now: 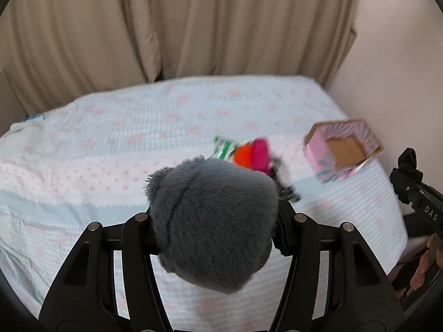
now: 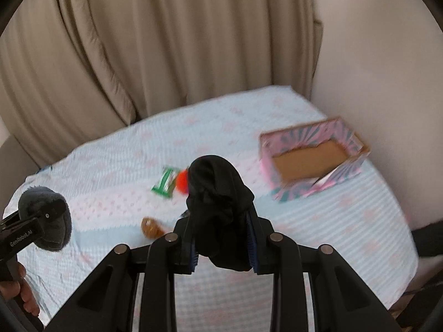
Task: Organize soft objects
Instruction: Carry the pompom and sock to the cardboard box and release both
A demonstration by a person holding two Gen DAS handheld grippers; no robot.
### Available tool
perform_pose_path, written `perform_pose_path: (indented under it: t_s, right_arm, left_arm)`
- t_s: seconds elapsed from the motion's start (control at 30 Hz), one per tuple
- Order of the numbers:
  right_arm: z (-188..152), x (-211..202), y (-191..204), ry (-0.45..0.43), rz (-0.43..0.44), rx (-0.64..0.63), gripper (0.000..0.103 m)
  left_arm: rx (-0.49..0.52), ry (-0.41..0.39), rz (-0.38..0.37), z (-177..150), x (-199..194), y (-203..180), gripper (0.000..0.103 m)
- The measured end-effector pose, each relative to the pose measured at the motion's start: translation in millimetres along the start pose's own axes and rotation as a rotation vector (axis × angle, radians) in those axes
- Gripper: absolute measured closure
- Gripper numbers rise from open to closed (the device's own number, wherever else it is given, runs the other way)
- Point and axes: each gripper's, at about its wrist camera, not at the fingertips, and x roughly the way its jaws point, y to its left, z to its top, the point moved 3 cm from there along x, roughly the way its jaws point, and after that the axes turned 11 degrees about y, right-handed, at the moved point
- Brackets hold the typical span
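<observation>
Nearest, the left claw [image 1: 213, 229] is closed around a grey plush toy [image 1: 213, 221], held above the bed [image 1: 110, 138]; the right claw [image 2: 223, 238] is clamped on a bunched black cloth [image 2: 218, 199], also off the bed. Both look light and squashy, so a pinch through the bulk should hold, though the cloth's loose folds could slip. Beyond lie a green packet [image 2: 164, 179], orange [image 1: 243, 155] and pink [image 1: 260, 152] soft pieces and a small brown item [image 2: 151, 228]. Farthest, near the wall, sits the open pink box [image 2: 313, 160], the likely destination.
</observation>
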Motion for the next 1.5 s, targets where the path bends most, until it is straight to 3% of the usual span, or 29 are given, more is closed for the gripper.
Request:
perform_pose_path:
  t_s: [0.3,0.53,0.77,0.93,1.27,1.5]
  right_arm:
    - [58.8,-42.7,-88.1,-0.062,0.02,-0.055,0.077]
    - [107.3,-25.8,-168.5,-0.046,0.055,-0.116,0.077]
    - [143.9,37.2,-234.1,0.043,0.074,-0.164,0.077]
    - [163.2,94.7,-270.7,0.121,0.098,-0.144,0.077]
    - [179.9,205.5,-306.9,0.273,0.13,-0.162,0.077]
    - [170.8,269.1,-310.6,0.363,0.136,-0.224,0.076]
  left_arm:
    - [-0.059,-0.097,-0.026,46.7,-45.5,-114.4,0.049]
    - [-0.114,-0.094,-0.053,77.5,-22.6,-210.3,0.048]
    - [-0.126,-0.02,-0.06,115.3,50.4,-295.1,0.048]
    - [-0.113,0.072,-0.056,128.1,117.0,-332.0,0.048]
    - [-0.105,0.266,-0.034,145.8,248.3,-370.6,0.048]
    - [-0.119,0.373,-0.036,150.6,326.8,-379.7,0.048]
